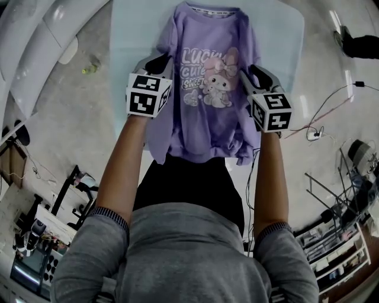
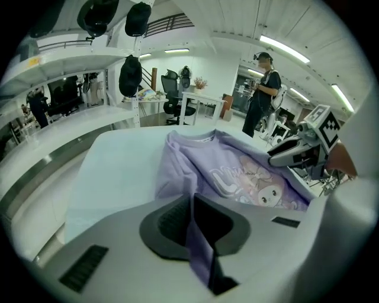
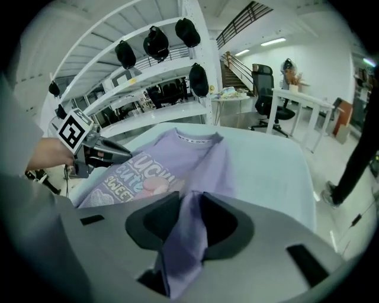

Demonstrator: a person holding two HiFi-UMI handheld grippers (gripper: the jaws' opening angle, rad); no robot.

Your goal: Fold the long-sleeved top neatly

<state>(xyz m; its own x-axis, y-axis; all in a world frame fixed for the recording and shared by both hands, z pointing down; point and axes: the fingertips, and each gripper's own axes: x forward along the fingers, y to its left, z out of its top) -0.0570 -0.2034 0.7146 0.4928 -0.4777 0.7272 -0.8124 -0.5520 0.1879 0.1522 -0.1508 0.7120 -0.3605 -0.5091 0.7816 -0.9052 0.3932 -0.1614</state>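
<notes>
I have the purple long-sleeved top (image 1: 210, 100) lying face up on the pale tabletop (image 1: 130, 35), with its collar (image 1: 207, 10) at the far end and its hem (image 1: 201, 155) hanging over the near edge towards me. The left gripper (image 1: 159, 64) is clamped on a fold of fabric at the top's left edge. The right gripper (image 1: 251, 72) is clamped the same way on the right edge, roughly level with the print (image 1: 207, 83).

My main worry is the grip itself. In both gripper views only a narrow ridge of cloth runs between the jaws, so a quick lift or a sideways tug could pull it free and drop that side in a heap.

I also cannot tell whether each pinch holds one layer or a sleeve tucked in with it. If the two sides hold different layers, they will fold unevenly.

If I carry one gripper further or higher than the other, the crease will run slanted and the collar will twist off centre.

The overhanging hem is a further risk. Its weight pulls towards me, and any drag in that direction could slide the whole garment off the near edge.

Bringing both edges inward together could also knock the grippers against each other over the print.
</notes>
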